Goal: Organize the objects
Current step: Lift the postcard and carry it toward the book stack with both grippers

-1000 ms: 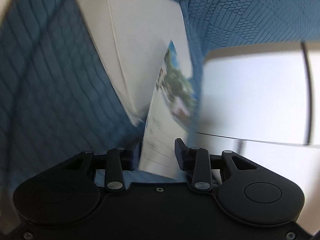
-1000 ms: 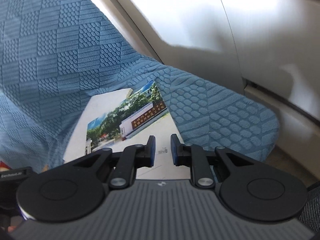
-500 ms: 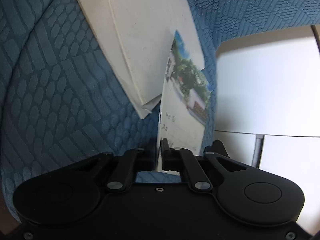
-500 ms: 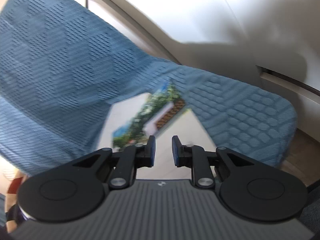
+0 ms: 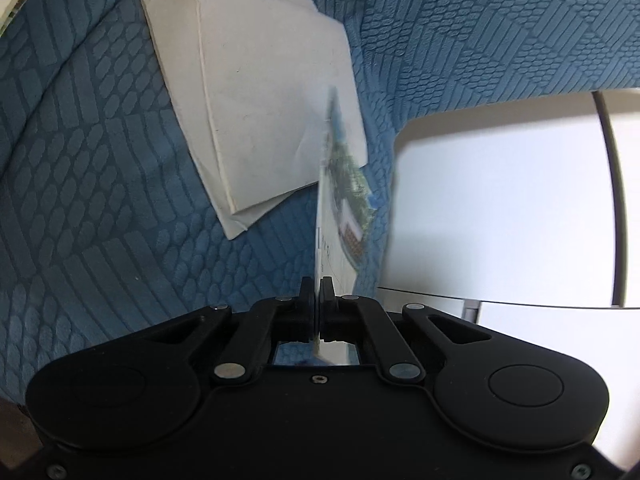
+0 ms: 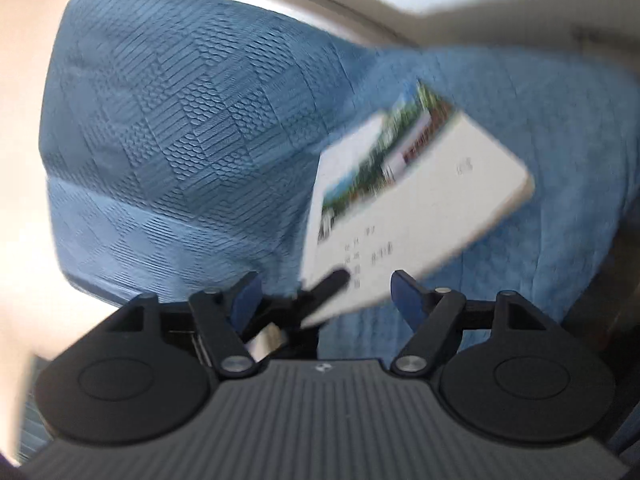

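Blue quilted fabric (image 5: 100, 160), stitched in patches of scale and stripe patterns, fills most of both wrist views. In the left wrist view the left gripper (image 5: 317, 292) has its fingers pinched together on the lower edge of a white booklet with a landscape photo on its cover (image 5: 340, 216), which stands edge-on toward twelve o'clock. At eleven o'clock from it, two overlapping plain white booklets (image 5: 256, 112) lie flat on the fabric. White cabinet panels (image 5: 500, 200) show at three o'clock. In the blurred right wrist view the right gripper (image 6: 326, 292) has just been opening; its blue-padded fingers (image 6: 404, 292) stand apart, clear of the photo booklet (image 6: 408, 208), which hangs tilted at one o'clock, its lower corner pinched by the left gripper's black fingers (image 6: 332, 282).
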{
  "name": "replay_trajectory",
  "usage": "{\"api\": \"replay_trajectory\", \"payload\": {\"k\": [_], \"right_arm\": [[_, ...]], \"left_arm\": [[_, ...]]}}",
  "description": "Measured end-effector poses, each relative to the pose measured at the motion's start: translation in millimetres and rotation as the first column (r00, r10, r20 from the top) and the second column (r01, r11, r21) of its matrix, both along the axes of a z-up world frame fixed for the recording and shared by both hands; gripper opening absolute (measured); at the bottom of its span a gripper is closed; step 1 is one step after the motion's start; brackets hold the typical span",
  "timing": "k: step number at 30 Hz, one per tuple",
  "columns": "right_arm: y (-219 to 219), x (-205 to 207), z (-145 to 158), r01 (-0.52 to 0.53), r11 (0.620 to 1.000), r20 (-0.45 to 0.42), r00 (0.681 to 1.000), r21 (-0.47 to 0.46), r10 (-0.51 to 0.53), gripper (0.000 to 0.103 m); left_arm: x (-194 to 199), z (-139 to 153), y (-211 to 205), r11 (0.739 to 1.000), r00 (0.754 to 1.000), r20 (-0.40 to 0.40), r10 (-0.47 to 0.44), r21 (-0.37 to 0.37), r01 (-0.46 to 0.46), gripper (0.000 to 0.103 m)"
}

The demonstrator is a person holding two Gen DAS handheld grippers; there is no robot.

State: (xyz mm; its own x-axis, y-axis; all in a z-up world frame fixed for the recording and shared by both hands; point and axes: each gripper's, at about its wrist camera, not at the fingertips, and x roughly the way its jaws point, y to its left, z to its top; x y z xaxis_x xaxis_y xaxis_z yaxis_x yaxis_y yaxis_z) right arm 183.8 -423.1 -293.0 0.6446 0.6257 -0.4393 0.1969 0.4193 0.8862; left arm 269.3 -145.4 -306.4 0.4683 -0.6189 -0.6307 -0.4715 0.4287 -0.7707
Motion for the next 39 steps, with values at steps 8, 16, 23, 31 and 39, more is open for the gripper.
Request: {"api": "replay_trajectory", "payload": {"k": [8,16,23,31,39], "right_arm": [[-9,-1,-10,0.065,0.990,-0.071,0.996,0.121,-0.057,0.074],[-21,-4,-6,0.149,0.989,-0.096,0.984,0.013,-0.147,0.043],[-18,-6,6,0.098,0.995,-0.029,0.995,-0.007,-0.098,0.014],[-3,-18,36,0.044,0.998,0.033,0.999,-0.053,-0.042,0.014],[22,-19,85,-0.017,0.992,0.069,0.997,-0.125,0.026,0.013]], "left_arm": [[-9,18,10,1.000,1.000,0.029,0.006,-0.024,-0.005,0.001],[-23,33,20,1.000,0.999,0.050,-0.012,-0.025,0.013,0.001],[-36,62,28,0.999,0.998,0.058,-0.024,0.027,0.023,0.002],[-56,98,49,0.999,0.996,0.084,-0.036,0.037,0.034,0.003],[-79,137,77,0.999,0.990,0.137,-0.024,0.050,0.018,0.004]]}}
